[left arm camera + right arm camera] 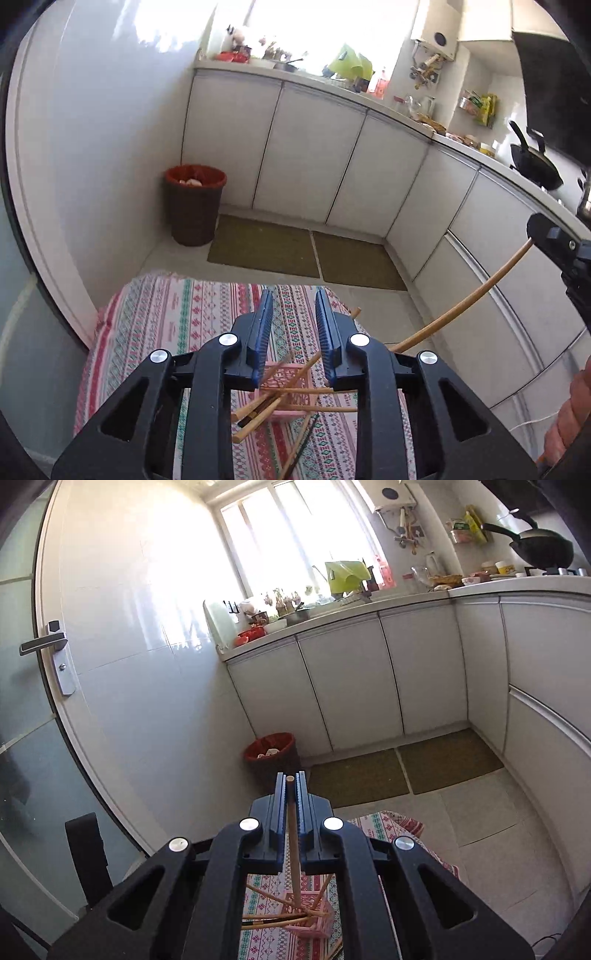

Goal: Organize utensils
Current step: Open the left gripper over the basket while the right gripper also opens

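The right gripper (291, 788) has its jaws closed tight on a single bamboo chopstick (293, 834), holding it near its top end so the lower tip can drop into the pink basket (314, 917) below, judging by the alignment. The left gripper (294, 325) hovers over the patterned cloth (166, 317) on the desk, jaws parted and holding nothing. Its view shows loose chopsticks (277, 404) crossing the basket near the desk's near edge; the right wrist view alone shows the grip itself.
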Demonstrator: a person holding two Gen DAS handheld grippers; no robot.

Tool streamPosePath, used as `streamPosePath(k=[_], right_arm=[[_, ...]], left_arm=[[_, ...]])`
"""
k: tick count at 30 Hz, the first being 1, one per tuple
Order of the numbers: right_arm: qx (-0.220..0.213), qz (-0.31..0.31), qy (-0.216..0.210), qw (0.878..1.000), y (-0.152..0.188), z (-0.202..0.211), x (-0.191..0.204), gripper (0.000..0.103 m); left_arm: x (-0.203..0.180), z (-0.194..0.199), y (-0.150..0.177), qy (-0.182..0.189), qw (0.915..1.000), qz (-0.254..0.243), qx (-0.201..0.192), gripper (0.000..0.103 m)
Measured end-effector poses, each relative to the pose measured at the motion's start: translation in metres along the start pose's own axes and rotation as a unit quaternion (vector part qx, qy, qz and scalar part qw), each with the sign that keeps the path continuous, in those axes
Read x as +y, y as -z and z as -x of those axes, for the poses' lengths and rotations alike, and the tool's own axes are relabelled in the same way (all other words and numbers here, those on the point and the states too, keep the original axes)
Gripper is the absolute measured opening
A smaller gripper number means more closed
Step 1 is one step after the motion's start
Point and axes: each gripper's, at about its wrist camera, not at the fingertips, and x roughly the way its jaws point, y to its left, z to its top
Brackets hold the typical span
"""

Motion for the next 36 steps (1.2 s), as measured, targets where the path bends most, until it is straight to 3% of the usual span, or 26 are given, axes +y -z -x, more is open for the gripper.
streamPosePath(k=[3,9,18,23,32,35,36], right_arm=[[0.008,0.003,0.006,1.000,0.007,-0.013,-0.002,0.005],[0.016,0.005,0.005,1.000,0.014,-0.032,0.004,0.005],[0.022,0.035,0.011,0.999,0.023,-0.053,0.028,0.005],[0.053,0.034,0.019,0.998,0.039,-0.075,0.031,0.010],[0.045,0.018,0.034,0.998,0.045,-0.037,0.013,0.039],[0.041,0.008,0.040,0.998,0.053,-0.017,0.003,0.056],[0.039,0.002,0.041,0.998,0.057,-0.010,-0.001,0.068]], left_arm=[[0.022,0.010,0.001,-0.003,0.9988,0.045,-0.020,0.029],[0.046,0.039,-0.013,-0.010,0.9929,0.097,-0.068,0.047],[0.062,0.043,-0.015,-0.005,0.9919,0.111,-0.061,0.048],[0.063,0.047,-0.017,-0.002,0.9924,0.108,-0.059,0.048],[0.051,0.052,-0.006,-0.008,0.9963,0.079,-0.033,0.052],[0.049,0.056,0.003,-0.017,0.9974,0.066,-0.021,0.059],[0.050,0.057,0.009,-0.022,0.9976,0.064,-0.014,0.062]])
